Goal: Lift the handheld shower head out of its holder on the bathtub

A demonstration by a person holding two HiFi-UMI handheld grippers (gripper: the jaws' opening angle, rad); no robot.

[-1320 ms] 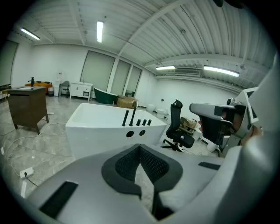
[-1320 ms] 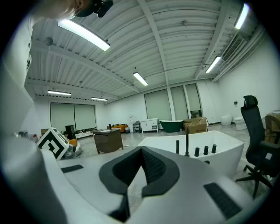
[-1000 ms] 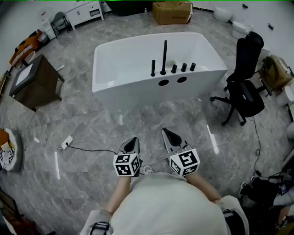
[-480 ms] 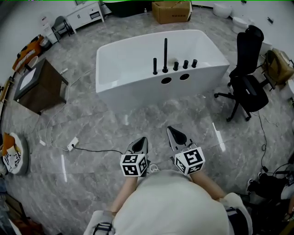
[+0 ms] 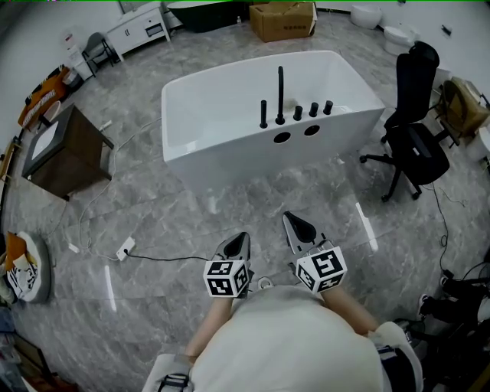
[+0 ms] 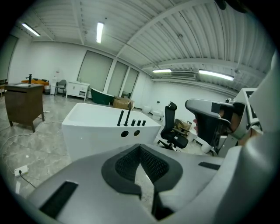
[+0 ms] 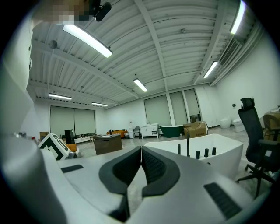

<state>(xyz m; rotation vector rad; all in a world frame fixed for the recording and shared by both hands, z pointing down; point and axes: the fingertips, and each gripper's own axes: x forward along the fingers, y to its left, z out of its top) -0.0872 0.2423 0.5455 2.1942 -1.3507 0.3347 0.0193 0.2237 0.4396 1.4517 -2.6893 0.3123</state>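
You stood on the grey marble floor [image 5: 153, 222], well short of the white bathtub [image 5: 222, 145], with both tools held out in front of your body. The left tool [image 5: 244, 236] had its jaws together on nothing, and the right tool [image 5: 288, 217] was likewise closed and empty; both tips pointed toward the tub. The black shower head [image 5: 280, 93] sat in its holder on the tub's near rim, well apart from either tool. It was a slim rod standing upright, its long axis vertical and its free end pointing at the ceiling. A shorter black post [image 5: 263, 113] stood just to its left, and three low black knobs [image 5: 313, 110] ran in a row to its right, above two round holes in the tub's wall. A black office chair [image 5: 413, 115] stood to the right of the tub, a dark wooden cabinet [image 5: 65, 149] to the left, and a cardboard box [image 5: 287, 19] beyond it.
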